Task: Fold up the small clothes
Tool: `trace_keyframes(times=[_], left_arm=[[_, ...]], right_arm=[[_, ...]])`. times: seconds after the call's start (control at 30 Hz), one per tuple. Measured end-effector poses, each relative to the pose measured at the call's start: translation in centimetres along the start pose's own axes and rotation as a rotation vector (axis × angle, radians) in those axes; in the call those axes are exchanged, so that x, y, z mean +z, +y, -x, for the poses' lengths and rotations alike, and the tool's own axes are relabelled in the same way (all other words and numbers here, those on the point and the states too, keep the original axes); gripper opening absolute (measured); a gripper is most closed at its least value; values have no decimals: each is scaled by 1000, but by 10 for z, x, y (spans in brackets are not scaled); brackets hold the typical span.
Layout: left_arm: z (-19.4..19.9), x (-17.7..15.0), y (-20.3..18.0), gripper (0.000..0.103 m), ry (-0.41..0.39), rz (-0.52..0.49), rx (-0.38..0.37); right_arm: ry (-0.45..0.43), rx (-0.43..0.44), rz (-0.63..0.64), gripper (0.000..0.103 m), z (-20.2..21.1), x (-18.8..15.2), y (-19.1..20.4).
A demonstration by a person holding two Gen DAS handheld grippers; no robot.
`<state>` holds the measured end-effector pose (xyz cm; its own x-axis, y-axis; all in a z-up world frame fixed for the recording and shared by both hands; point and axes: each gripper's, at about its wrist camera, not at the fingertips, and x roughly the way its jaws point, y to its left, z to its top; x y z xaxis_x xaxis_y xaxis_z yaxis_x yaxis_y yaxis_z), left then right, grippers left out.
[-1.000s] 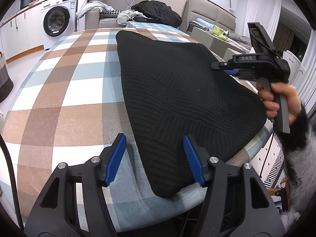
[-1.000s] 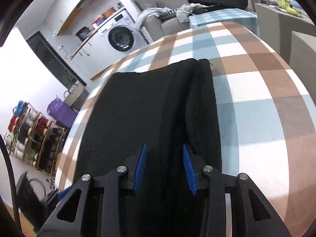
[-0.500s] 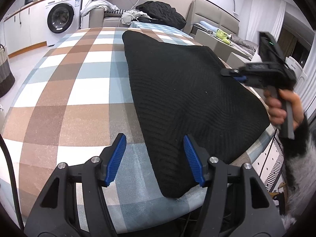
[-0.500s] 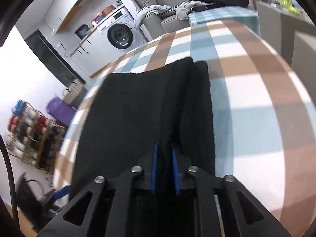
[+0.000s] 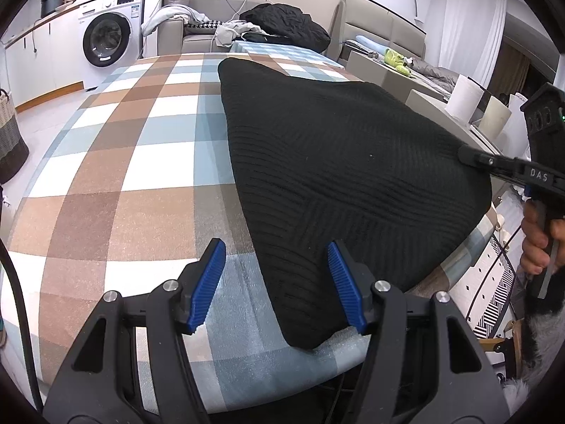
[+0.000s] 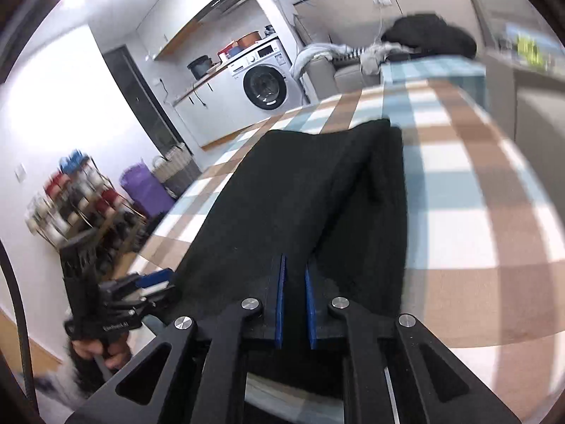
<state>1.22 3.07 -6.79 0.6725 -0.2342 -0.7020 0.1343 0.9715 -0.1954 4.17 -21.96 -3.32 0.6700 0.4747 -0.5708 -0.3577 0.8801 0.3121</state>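
Observation:
A black ribbed knit sweater [image 5: 335,148] lies spread on the plaid-covered table [image 5: 141,176]. My left gripper [image 5: 275,272] hovers open at the near table edge. The sweater's near corner lies between its blue pads, close to the right one, and is not pinched. At the sweater's right edge, my right gripper [image 5: 466,152] is held by a hand in a furry sleeve. In the right wrist view its jaws [image 6: 294,265] are closing tight on a raised ridge of the sweater [image 6: 300,183]. The left gripper [image 6: 155,279] shows blurred at the lower left.
A washing machine [image 5: 109,35] stands at the back left, with a sofa piled with clothes [image 5: 282,24] behind the table. Paper rolls [image 5: 462,99] sit on a side unit to the right. A shoe rack [image 6: 77,205] and a basket stand on the floor beyond the table.
The right gripper's pads came together on the sweater's fold, and that hand slid toward the right table edge with the cloth. The left gripper kept still and open.

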Motion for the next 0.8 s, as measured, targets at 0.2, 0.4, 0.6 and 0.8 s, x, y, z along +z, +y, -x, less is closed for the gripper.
trace_keyframes(times=[0.2, 0.4, 0.6, 0.8], left_arm=[[4, -2, -6, 57, -2, -31, -3], [4, -10, -33, 58, 3, -169, 17], [5, -7, -24, 58, 28, -96, -31], [1, -7, -24, 58, 31, -68, -15]], right_arm=[[85, -55, -13, 18, -14, -18, -6], [114, -135, 79, 27, -7, -41, -1], [14, -81, 104, 74, 22, -46, 8], [67, -132, 61, 74, -4, -48, -1]])
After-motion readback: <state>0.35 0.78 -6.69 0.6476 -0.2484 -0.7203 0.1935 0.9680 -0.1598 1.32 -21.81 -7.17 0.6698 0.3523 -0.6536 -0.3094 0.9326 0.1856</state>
